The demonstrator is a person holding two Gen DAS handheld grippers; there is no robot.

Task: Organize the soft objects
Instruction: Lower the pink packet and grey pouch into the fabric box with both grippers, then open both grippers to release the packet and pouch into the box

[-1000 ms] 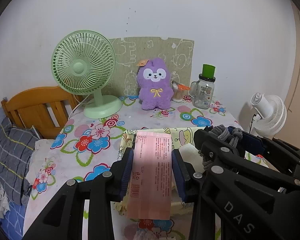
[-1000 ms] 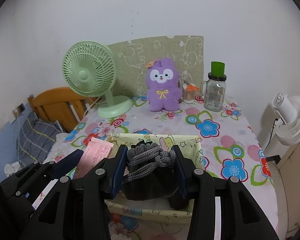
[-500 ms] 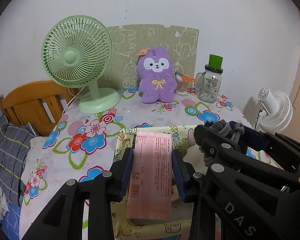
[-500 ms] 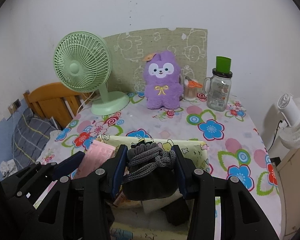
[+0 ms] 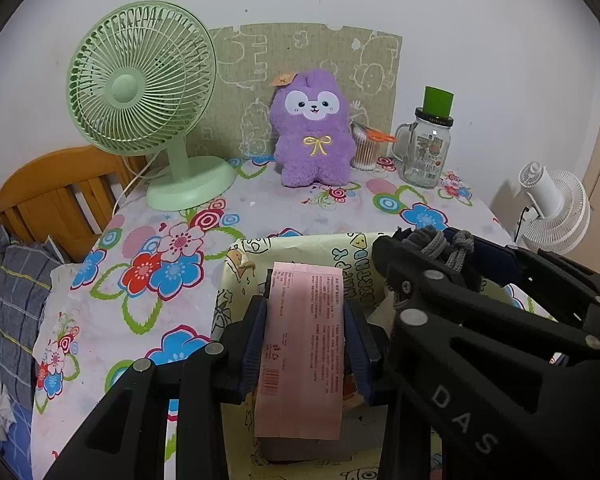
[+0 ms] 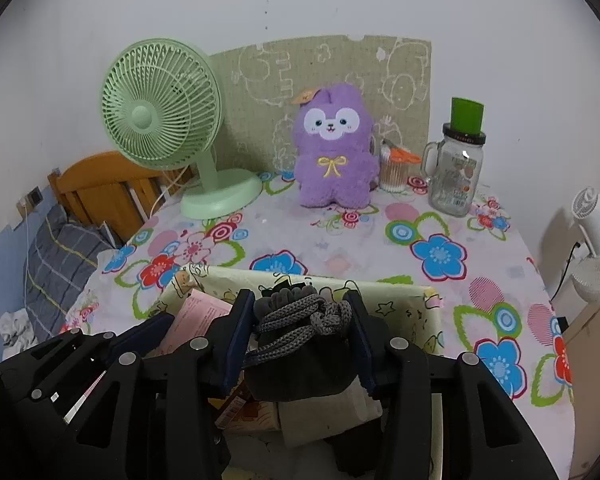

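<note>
My left gripper [image 5: 306, 320] is shut on a flat pink packet [image 5: 304, 352], held upright over the near left part of a yellow cartoon-print box [image 5: 300, 244]. In the right wrist view, my right gripper [image 6: 302, 320] has a dark grey drawstring pouch [image 6: 300, 364] between its pads. Its jaws are opening, and the pads still touch the pouch's sides. The pouch hangs inside the box [image 6: 384, 290], its bottom close to a white folded item [image 6: 332, 416]. The pink packet [image 6: 200, 316] shows to the left of the pouch. The two grippers stand side by side, almost touching.
On the floral tablecloth [image 6: 340, 248] behind the box stand a purple plush toy [image 6: 332, 152], a green desk fan [image 6: 160, 108] and a glass jar with a green lid [image 6: 456, 176]. A white fan [image 6: 596, 240] stands off the right edge, a wooden headboard [image 6: 100, 188] to the left.
Both grippers moved forward and down over the box with their loads. The right jaws stand slightly wider apart around the pouch.
</note>
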